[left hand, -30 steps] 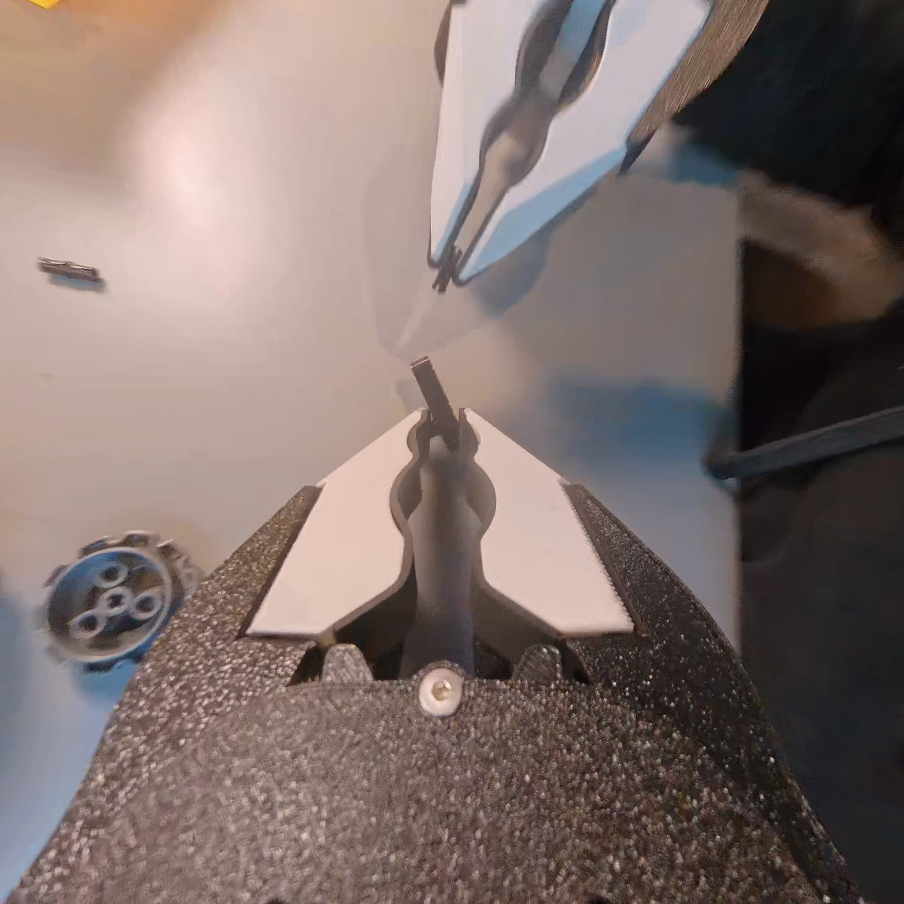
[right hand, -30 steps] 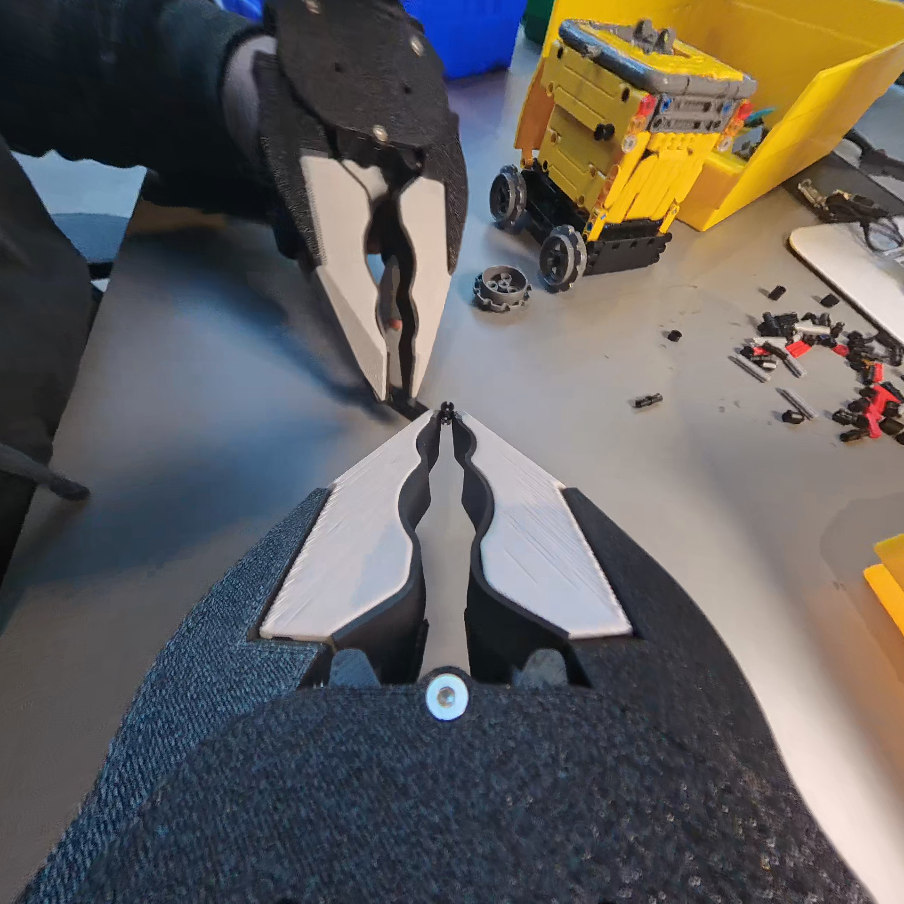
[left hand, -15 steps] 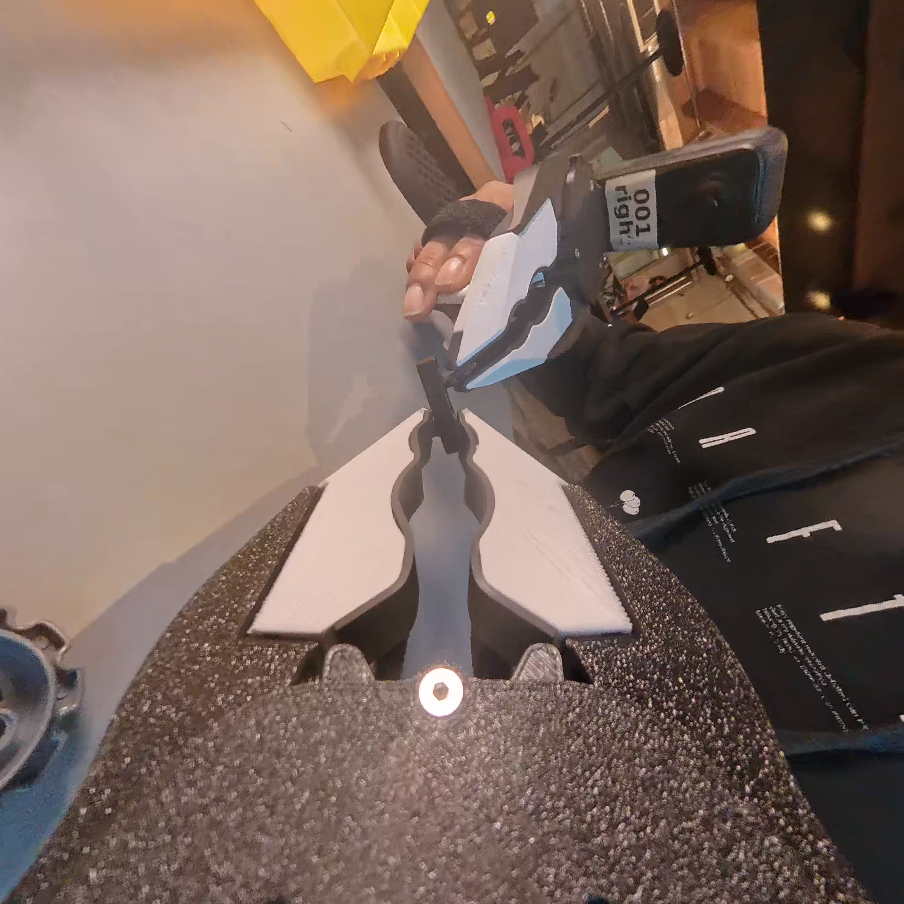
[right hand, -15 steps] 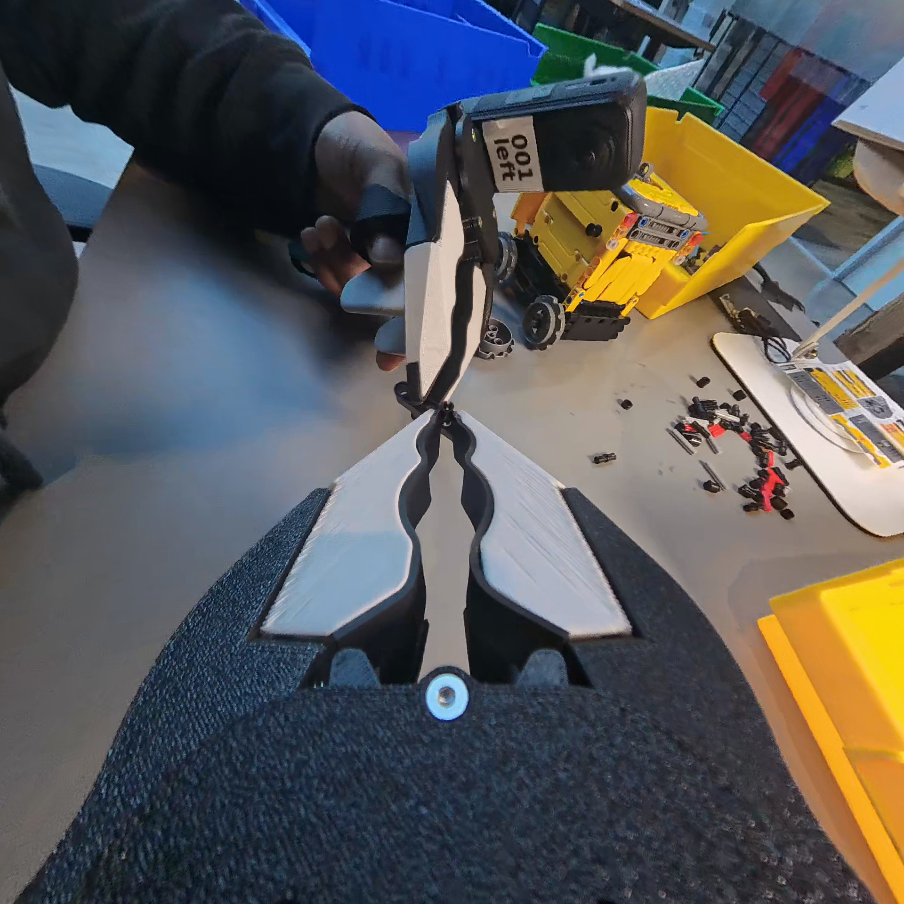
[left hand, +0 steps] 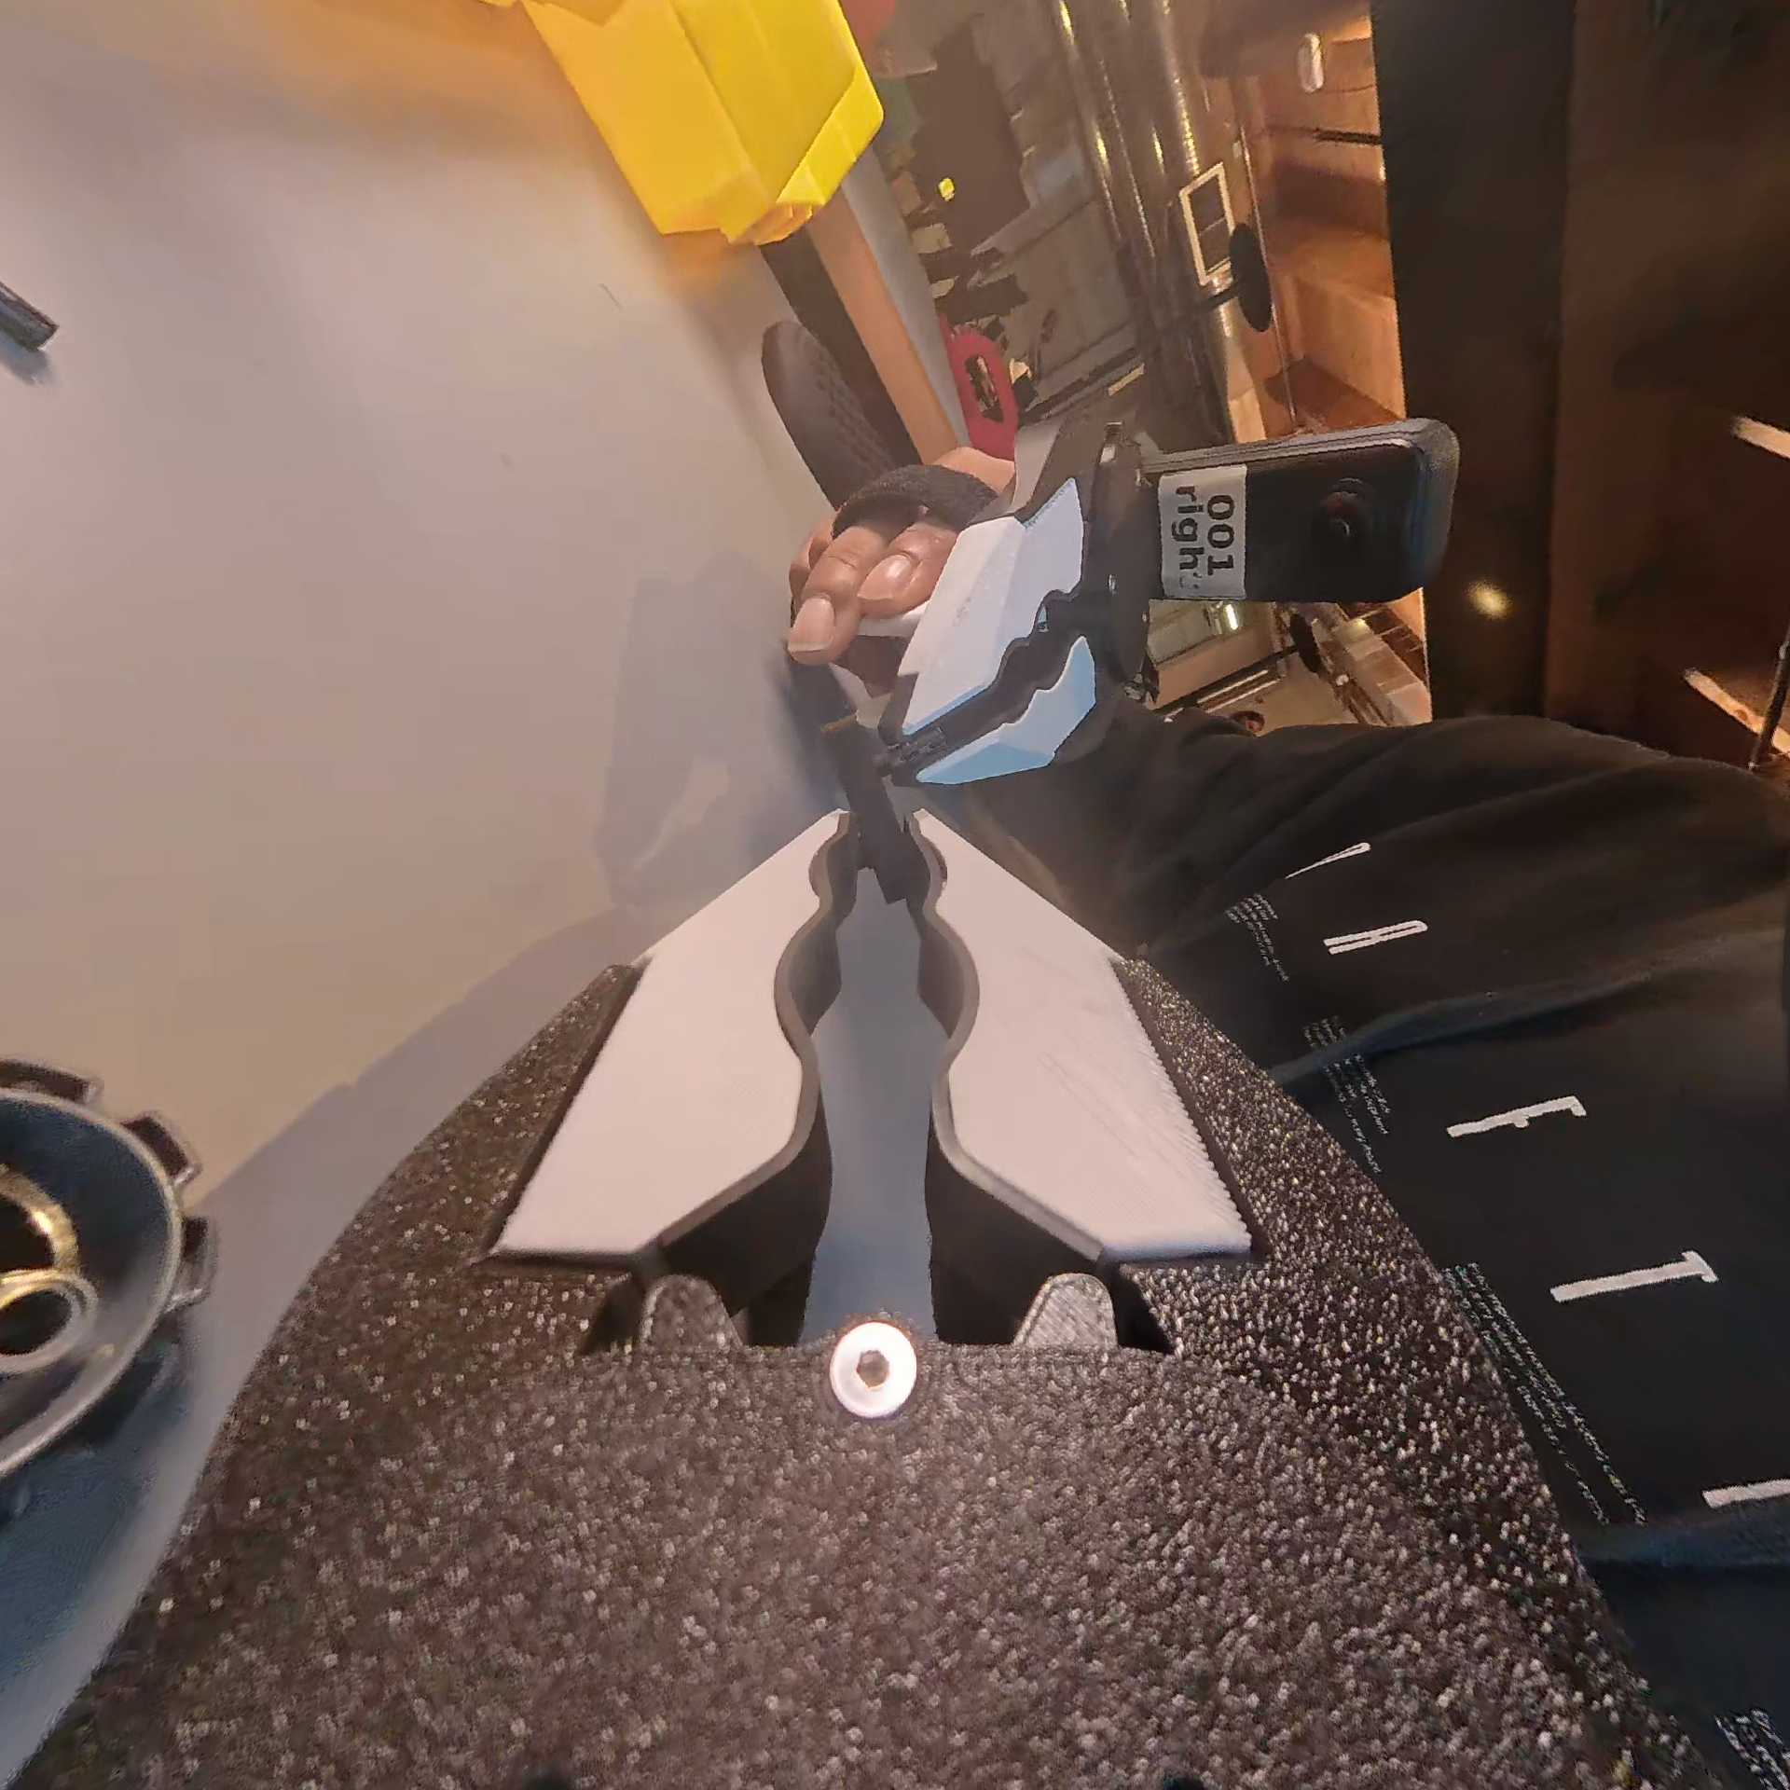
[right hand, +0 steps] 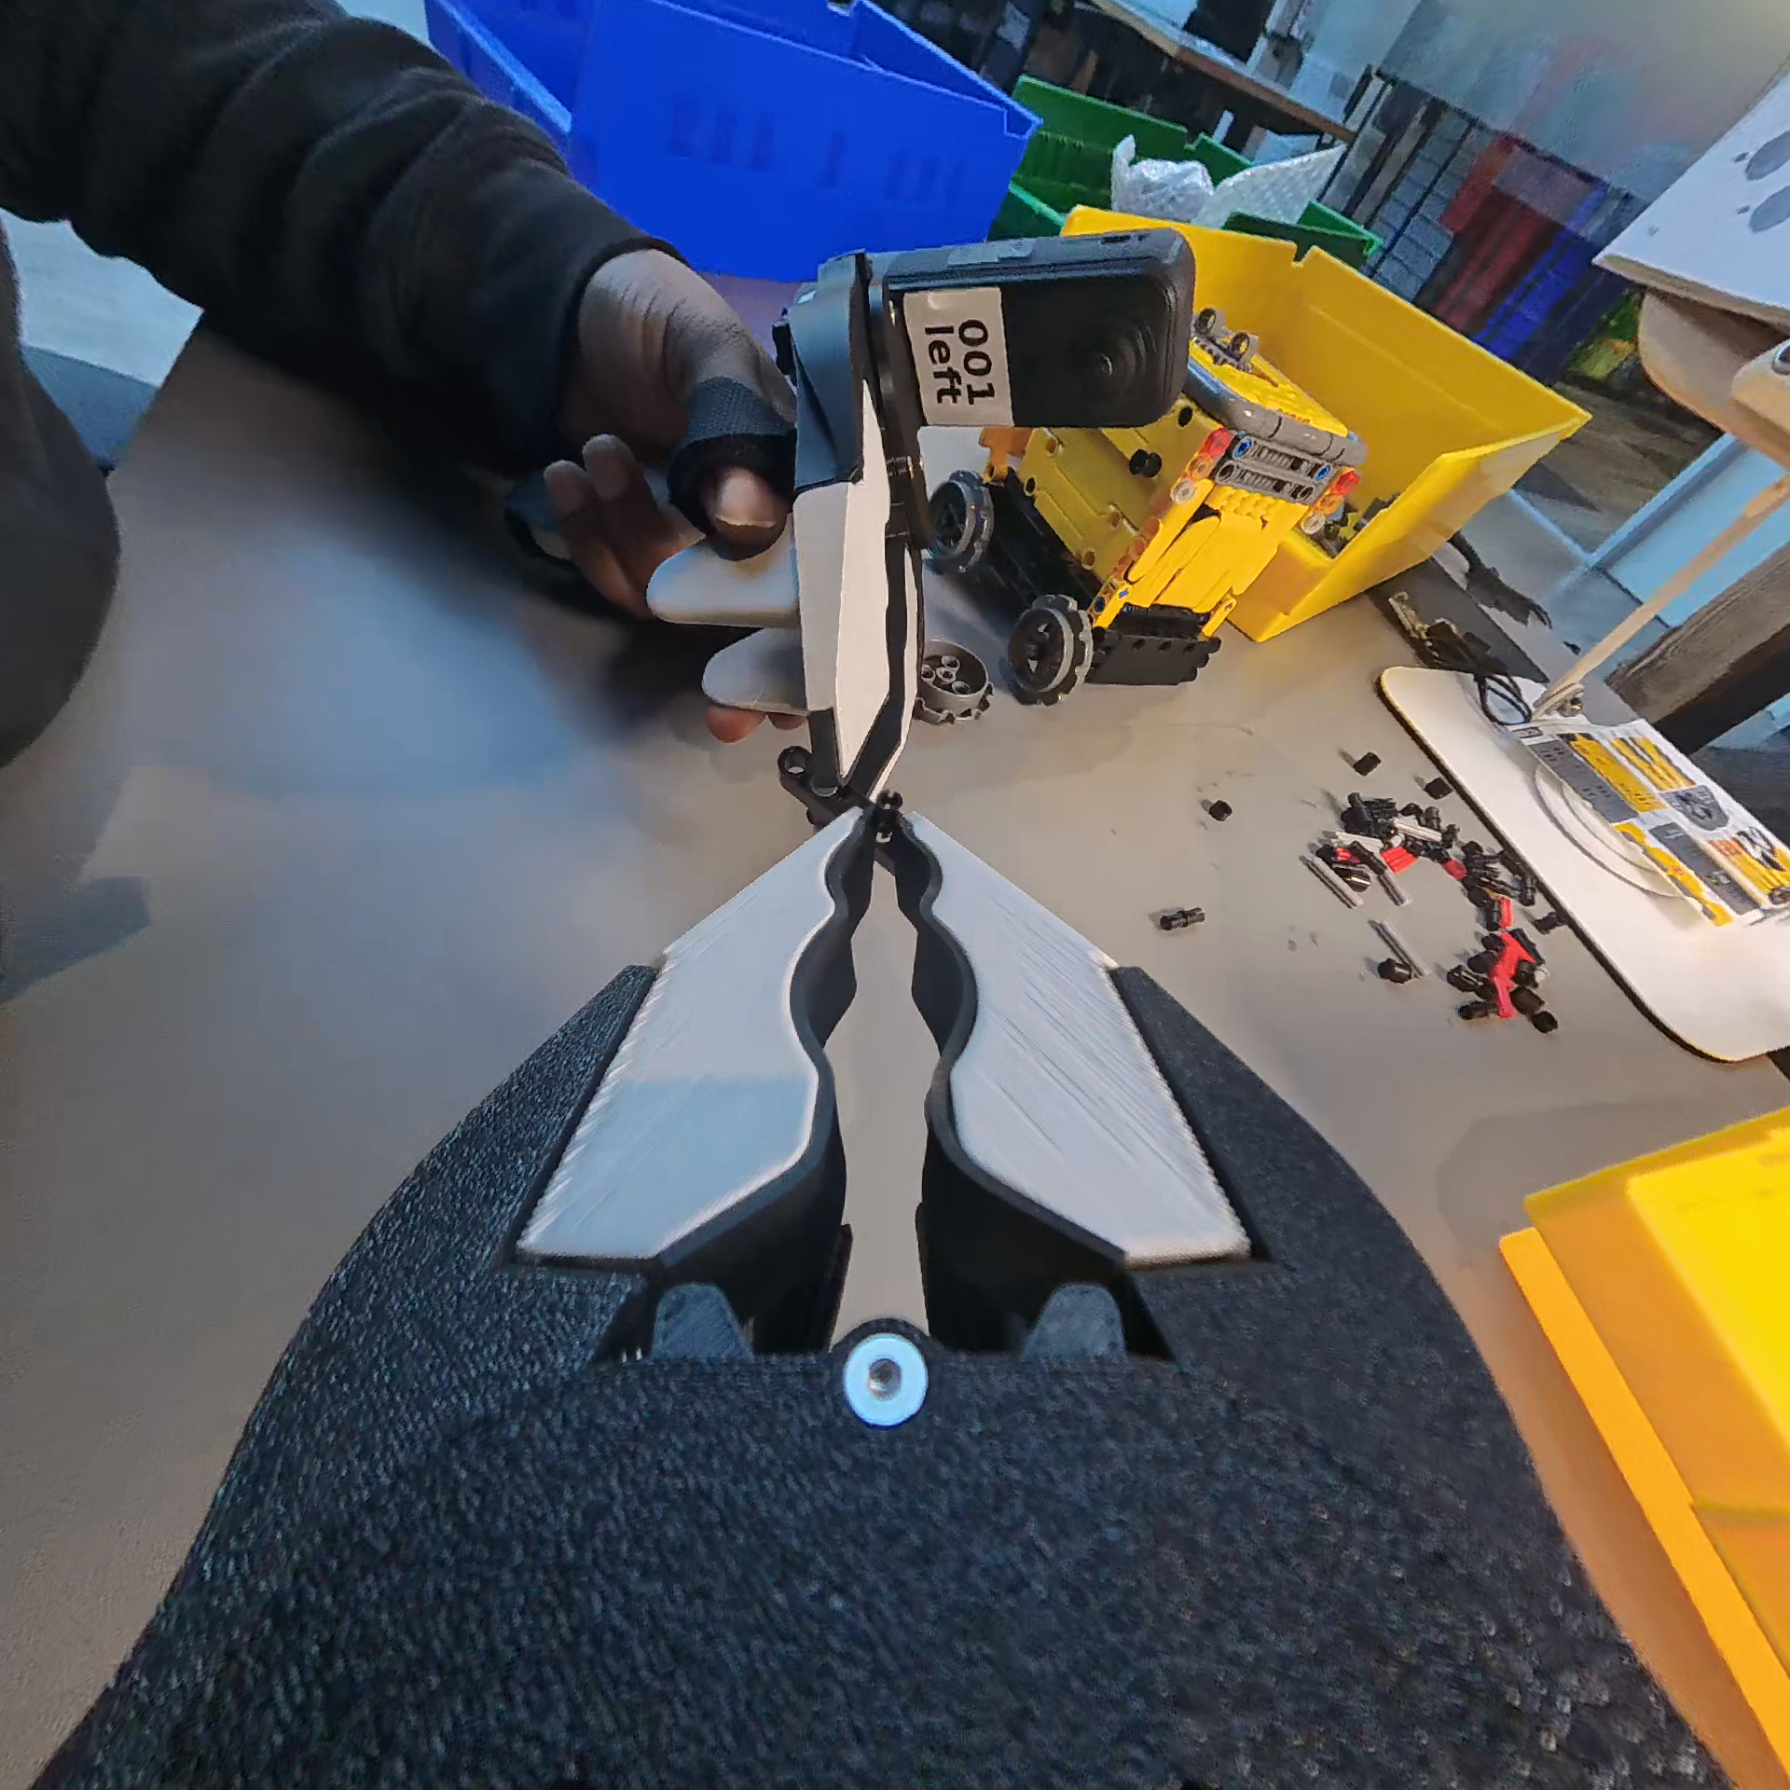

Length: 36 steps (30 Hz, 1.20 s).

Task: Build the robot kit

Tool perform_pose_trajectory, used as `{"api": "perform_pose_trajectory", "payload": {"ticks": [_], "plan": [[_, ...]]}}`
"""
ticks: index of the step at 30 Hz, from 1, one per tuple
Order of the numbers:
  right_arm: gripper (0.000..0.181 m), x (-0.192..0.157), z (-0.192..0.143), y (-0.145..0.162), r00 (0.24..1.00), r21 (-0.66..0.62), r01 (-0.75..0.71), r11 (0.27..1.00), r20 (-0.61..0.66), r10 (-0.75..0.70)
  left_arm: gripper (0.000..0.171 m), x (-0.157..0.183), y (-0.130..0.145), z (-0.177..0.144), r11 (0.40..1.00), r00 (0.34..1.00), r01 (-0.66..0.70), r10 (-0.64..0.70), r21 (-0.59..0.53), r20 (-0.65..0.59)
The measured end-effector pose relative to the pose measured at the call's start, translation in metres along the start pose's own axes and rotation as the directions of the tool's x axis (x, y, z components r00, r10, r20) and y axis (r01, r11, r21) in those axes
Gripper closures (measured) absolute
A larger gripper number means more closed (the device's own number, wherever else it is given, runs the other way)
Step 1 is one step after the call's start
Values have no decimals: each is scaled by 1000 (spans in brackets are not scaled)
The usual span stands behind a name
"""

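The left gripper is clamping a black beam while the right gripper, clenched on a small black pin, is meeting it tip-to-tip above the bench, beside the yellow model.

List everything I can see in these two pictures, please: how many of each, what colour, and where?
Black beam piece: one, black, clamped in the left gripper's tips.
Small black pin: one, black, pinched in the right gripper's tips, meeting the beam.
Brick-built vehicle: one, yellow and black, back of the table.
Loose wheel hub: one, grey, beside the vehicle.
Small loose parts: many, black and red, scattered at right.
Yellow bin: one, behind the vehicle.
Blue bin: one, far back.
Green bins: at least one, far back.
White board: one, right edge, printed sheet on it.
Left gripper: shut.
Right gripper: shut.
Hands: left hand, right hand.
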State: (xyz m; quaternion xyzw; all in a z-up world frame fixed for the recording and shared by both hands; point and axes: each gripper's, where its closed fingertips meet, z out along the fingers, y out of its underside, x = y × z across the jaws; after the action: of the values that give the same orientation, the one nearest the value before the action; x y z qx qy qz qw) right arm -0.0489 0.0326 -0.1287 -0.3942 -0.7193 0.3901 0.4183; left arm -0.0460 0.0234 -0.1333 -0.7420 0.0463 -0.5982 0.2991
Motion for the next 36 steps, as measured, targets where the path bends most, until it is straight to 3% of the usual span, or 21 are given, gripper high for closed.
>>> {"api": "perform_pose_trajectory", "payload": {"ticks": [11,16,22,29,36], "plan": [[178,0,3,1,994,-27,104,994,-36,-105,165,-2,1,-1,1000,999,-23,23,14,33],[178,-2,5,11,991,-83,127,988,-32,-130,165,-12,4,-1,991,981,-127,131,-40,144],[177,-8,13,34,990,-201,131,971,-27,-139,165,-36,15,2,892,810,-363,445,-270,382],[177,-14,17,50,975,-300,205,932,-17,-220,163,-51,18,0,790,641,-442,610,-425,466],[176,-17,10,55,990,-315,139,939,29,-137,151,-50,17,-5,740,580,-493,671,-458,461]]}}
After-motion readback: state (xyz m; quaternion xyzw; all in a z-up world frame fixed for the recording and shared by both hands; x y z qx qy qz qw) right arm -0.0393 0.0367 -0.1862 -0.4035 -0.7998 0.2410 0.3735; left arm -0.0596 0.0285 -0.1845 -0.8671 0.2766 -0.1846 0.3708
